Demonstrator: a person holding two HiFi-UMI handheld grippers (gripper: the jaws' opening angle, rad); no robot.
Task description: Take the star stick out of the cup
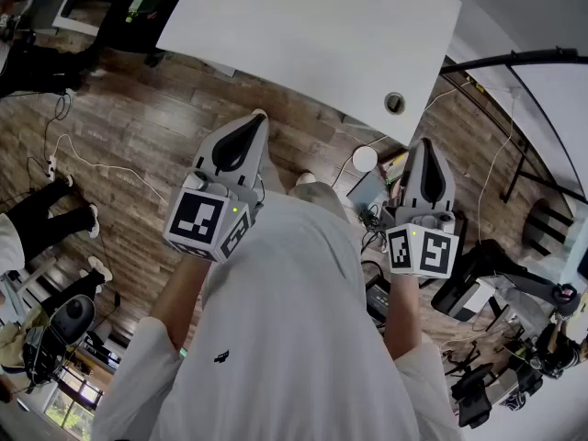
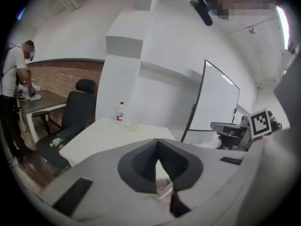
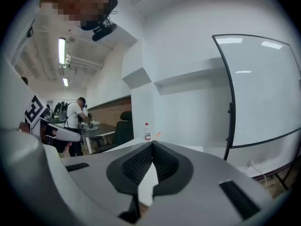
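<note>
My left tongs (image 1: pixel 258 118) and right tongs (image 1: pixel 425 145) are both closed, empty. Desk (image 1: pixel 312 35) edge at 12 o'clock, open wood floor (image 1: pixel 129 127) before it.

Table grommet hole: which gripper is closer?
Right. In the head view, right gripper sits just below-right of the grommet hole, at the table corner; left gripper is far to its left.

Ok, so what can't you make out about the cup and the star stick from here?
Head view: the white table runs off the top edge; its far end is out of view.
Left gripper view: the cup beside the bottle is small and faint; the star stick in it is a pale blur.
Right gripper view: the star stick is a tiny orange speck; its cup is lost against the white table.
</note>
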